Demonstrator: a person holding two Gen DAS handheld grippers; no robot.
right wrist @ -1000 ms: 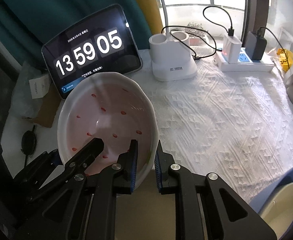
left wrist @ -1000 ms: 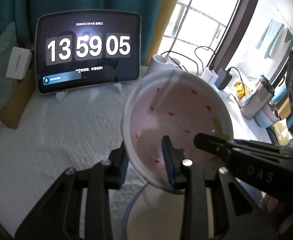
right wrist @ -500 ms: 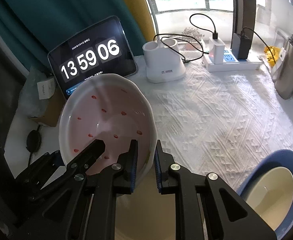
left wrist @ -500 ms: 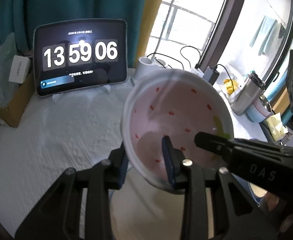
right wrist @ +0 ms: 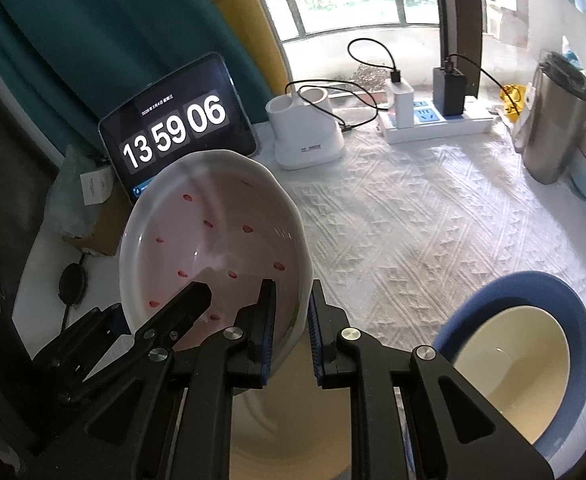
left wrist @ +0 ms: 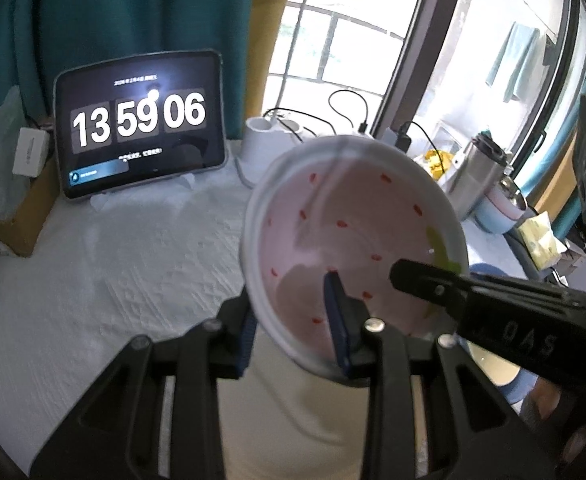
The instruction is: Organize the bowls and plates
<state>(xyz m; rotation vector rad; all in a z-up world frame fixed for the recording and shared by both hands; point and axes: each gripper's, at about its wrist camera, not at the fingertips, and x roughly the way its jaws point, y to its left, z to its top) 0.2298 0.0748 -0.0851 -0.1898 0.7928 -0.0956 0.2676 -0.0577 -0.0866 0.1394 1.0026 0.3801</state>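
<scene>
A white bowl with a pink inside and red specks [left wrist: 357,232] [right wrist: 213,236] is held in the air above the table by both grippers. My left gripper [left wrist: 293,320] is shut on its left rim. My right gripper [right wrist: 291,312] is shut on its right rim; its black finger shows in the left wrist view [left wrist: 473,292]. A cream bowl [right wrist: 513,364] sits inside a blue plate [right wrist: 573,320] at the lower right. Another cream dish [right wrist: 293,420] lies below the held bowl, partly hidden by the grippers.
A tablet showing a clock [right wrist: 177,128] stands at the back left. A white lamp base [right wrist: 305,132], a power strip with chargers [right wrist: 433,120] and a steel flask [right wrist: 557,120] line the back. A cardboard box [left wrist: 9,216] sits at the far left. The white textured tablecloth [right wrist: 413,220] covers the table.
Both grippers have lifted the speckled bowl higher and drawn back from the tablet. The blue plate with the cream bowl has come fully into the right wrist view.
</scene>
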